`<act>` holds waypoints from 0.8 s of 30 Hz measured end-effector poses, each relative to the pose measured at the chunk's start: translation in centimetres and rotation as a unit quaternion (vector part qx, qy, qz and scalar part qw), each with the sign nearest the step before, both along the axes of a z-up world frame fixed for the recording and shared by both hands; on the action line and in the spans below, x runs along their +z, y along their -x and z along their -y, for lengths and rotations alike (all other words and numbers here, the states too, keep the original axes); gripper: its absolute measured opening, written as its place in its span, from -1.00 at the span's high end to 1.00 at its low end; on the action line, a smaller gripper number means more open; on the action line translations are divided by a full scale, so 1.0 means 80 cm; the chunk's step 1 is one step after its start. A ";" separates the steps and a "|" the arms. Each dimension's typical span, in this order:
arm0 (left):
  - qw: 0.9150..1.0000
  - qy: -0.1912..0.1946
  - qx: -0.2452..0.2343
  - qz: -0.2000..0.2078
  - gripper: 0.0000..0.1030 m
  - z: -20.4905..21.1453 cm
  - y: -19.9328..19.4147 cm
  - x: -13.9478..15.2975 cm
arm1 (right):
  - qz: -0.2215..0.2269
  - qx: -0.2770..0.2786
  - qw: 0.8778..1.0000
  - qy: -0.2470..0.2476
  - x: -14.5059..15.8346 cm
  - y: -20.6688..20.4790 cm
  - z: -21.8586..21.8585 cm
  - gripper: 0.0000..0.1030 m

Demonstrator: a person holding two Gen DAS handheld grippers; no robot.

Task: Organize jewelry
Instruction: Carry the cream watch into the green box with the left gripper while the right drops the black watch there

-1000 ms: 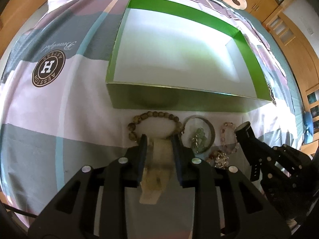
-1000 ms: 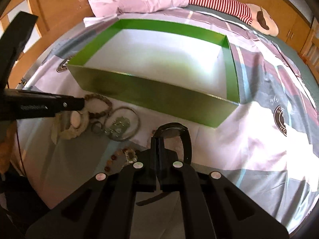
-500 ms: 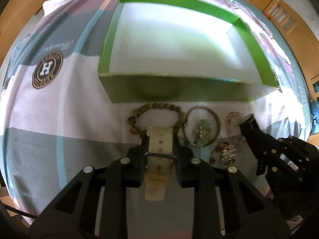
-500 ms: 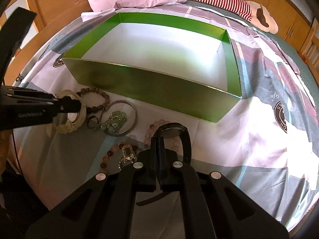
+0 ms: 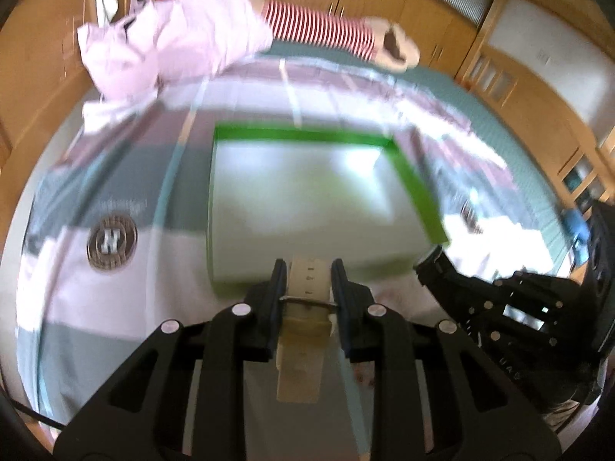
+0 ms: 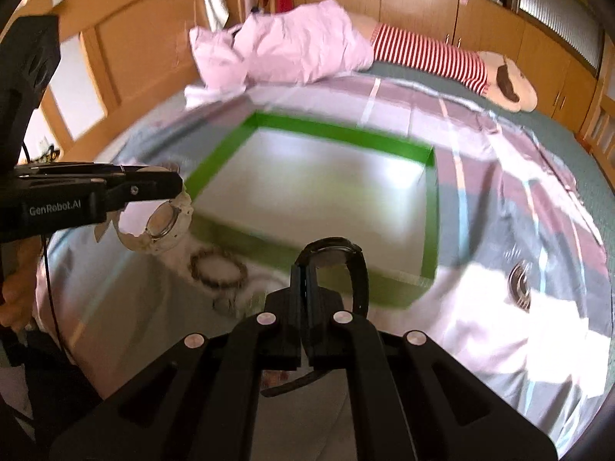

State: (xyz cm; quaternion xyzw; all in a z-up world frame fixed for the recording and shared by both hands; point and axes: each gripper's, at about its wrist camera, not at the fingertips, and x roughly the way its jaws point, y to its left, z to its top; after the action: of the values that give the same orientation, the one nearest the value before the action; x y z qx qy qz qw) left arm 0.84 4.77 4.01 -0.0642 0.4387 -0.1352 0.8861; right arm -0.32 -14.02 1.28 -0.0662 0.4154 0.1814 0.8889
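Observation:
My left gripper (image 5: 305, 274) is shut on the cream strap of a white watch (image 5: 307, 288), lifted above the bedspread; in the right wrist view that white watch (image 6: 161, 226) hangs from the left gripper (image 6: 175, 188) with its round face showing. My right gripper (image 6: 305, 269) is shut on the band of a black watch (image 6: 338, 253), also raised, and it shows at the right of the left wrist view (image 5: 430, 265). An open green box (image 5: 307, 199) with a white floor lies just beyond both grippers (image 6: 323, 192). A brown bead bracelet (image 6: 217, 269) stays on the bedspread below.
More jewelry (image 6: 238, 301) lies blurred on the bedspread near the box's front wall. A pink pillow (image 6: 292, 50) and a red-striped plush toy (image 6: 442, 57) lie at the far end of the bed. Wooden cabinets (image 5: 538, 88) line the room. A hand (image 6: 15, 292) grips the left handle.
Both grippers have risen from the bedspread, each carrying its watch. The view now takes in the whole box and the far end of the bed; the remaining jewelry has dropped low.

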 end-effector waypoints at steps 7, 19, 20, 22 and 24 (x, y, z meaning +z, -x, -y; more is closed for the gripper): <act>0.999 -0.023 0.036 0.015 0.53 0.003 -0.064 -0.003 | 0.030 -0.024 0.999 -0.006 0.011 -0.066 -0.001 0.95; 0.999 -0.015 0.035 0.008 0.06 0.014 -0.088 -0.042 | 0.006 -0.068 0.998 -0.001 -0.031 -0.089 0.010 0.12; 0.999 -0.020 0.033 0.009 0.04 0.017 -0.084 -0.042 | 0.014 -0.068 0.998 -0.002 -0.026 -0.083 0.012 -0.01; 0.999 -0.037 0.030 0.014 0.00 0.021 -0.074 -0.040 | 0.023 -0.060 0.998 -0.001 -0.018 -0.070 0.013 -0.01; 0.998 -0.052 0.029 0.021 -0.11 0.025 -0.055 -0.038 | 0.022 -0.054 0.998 -0.010 -0.011 -0.052 0.016 -0.11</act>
State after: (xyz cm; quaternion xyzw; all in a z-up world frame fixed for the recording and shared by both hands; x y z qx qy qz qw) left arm 5.20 2.77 1.00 -0.0275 0.4246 -0.0877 0.9007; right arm 3.87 -15.34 0.40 -0.0385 0.3969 0.1362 0.9069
